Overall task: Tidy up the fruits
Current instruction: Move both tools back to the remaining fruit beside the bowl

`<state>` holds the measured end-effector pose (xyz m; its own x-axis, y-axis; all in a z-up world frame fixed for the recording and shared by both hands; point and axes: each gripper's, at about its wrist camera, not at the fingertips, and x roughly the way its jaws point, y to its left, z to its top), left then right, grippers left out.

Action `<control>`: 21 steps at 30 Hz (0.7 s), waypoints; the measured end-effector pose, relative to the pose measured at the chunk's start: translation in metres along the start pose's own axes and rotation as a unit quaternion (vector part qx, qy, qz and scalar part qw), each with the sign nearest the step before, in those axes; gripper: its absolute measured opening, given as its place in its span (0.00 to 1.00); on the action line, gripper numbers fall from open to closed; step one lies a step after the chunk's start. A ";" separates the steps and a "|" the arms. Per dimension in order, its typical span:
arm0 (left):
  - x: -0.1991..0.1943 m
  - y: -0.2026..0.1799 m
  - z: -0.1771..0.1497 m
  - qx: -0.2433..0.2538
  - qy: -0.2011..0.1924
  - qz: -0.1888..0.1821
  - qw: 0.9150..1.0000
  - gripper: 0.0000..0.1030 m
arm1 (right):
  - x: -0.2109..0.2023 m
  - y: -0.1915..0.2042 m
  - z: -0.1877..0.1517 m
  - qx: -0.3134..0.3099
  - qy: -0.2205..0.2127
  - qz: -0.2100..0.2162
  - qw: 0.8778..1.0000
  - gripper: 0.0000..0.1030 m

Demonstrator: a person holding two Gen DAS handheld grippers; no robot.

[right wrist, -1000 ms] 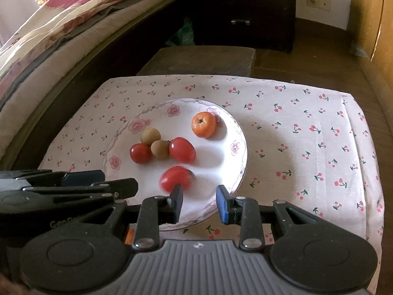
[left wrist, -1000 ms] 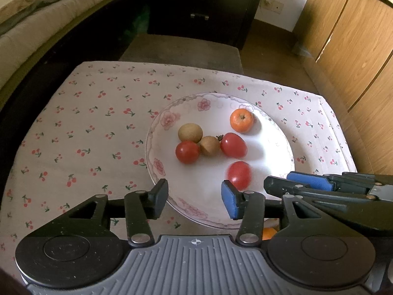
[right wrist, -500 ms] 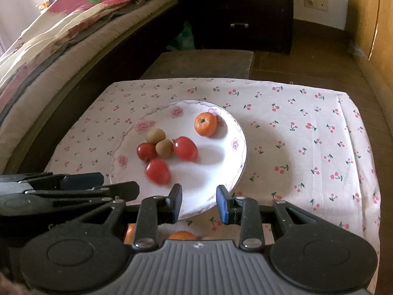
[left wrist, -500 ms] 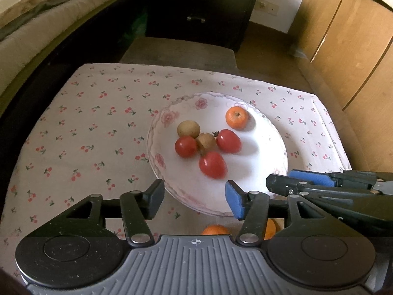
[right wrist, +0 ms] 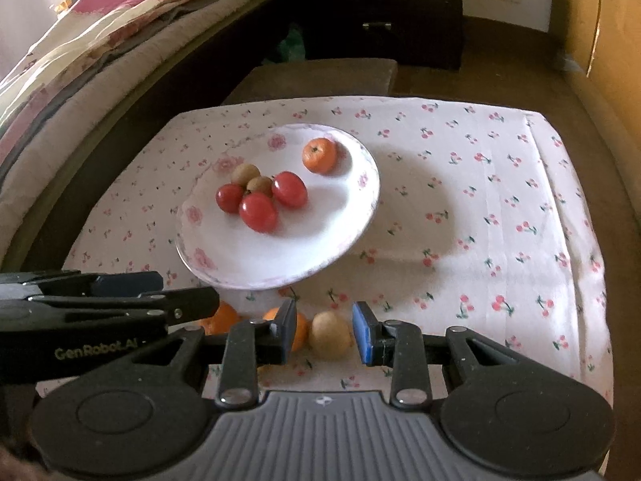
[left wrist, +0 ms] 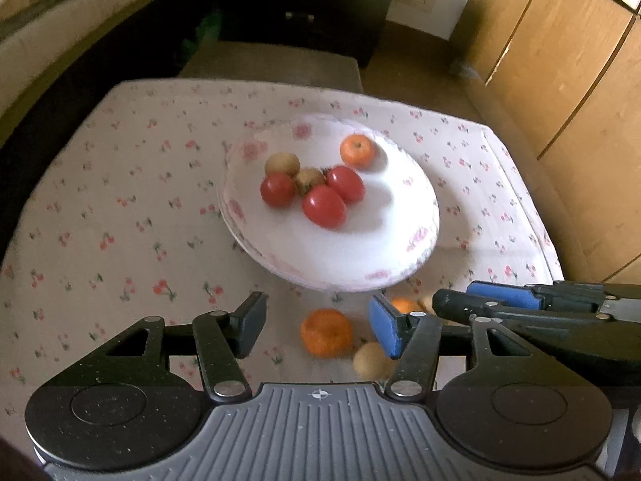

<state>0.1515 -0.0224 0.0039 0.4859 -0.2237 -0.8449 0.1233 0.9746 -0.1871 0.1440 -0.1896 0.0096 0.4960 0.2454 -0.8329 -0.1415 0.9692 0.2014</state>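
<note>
A white floral plate (left wrist: 360, 252) (right wrist: 256, 264) on the cherry-print cloth holds three red tomatoes (left wrist: 323, 205) (right wrist: 258, 211), two brown kiwis (left wrist: 282, 163) (right wrist: 245, 173) and one orange (left wrist: 357, 151) (right wrist: 319, 155). In front of the plate on the cloth lie two oranges (left wrist: 326, 332) (right wrist: 298, 330) and a brown kiwi (left wrist: 370, 360) (right wrist: 330, 334). My left gripper (left wrist: 316, 326) is open over the near orange. My right gripper (right wrist: 324, 332) is open with the kiwi between its fingers, not touching.
A cushioned stool (right wrist: 312, 76) stands behind the table. A bed (right wrist: 80, 60) runs along the left, a dark drawer cabinet (right wrist: 376, 8) at the back, wooden cupboards (left wrist: 561, 60) on the right. The cloth's right half (right wrist: 500, 200) is bare.
Both grippers pulled back toward the table's near edge, bringing loose oranges and a kiwi into view. The front tomato rolled left to rest against the other tomatoes on the plate.
</note>
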 end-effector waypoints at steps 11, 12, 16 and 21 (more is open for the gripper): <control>0.018 -0.005 -0.007 -0.003 0.026 -0.001 1.000 0.63 | 0.005 -0.014 -0.004 0.015 0.020 -0.008 1.000 0.32; 0.020 -0.006 -0.007 -0.004 0.028 -0.001 1.000 0.63 | 0.007 -0.014 -0.004 0.015 0.022 -0.007 1.000 0.32; 0.026 -0.008 -0.007 -0.003 0.034 0.002 0.999 0.63 | 0.010 -0.016 -0.002 0.016 0.026 -0.003 1.000 0.33; 0.032 -0.006 -0.006 -0.007 0.036 0.008 0.999 0.62 | 0.014 -0.016 0.003 0.020 0.026 0.004 0.999 0.34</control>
<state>0.1610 -0.0356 -0.0247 0.4241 -0.2073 -0.8816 0.1035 0.9782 -0.1802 0.1556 -0.2013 -0.0035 0.4489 0.2529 -0.8571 -0.1099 0.9675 0.2280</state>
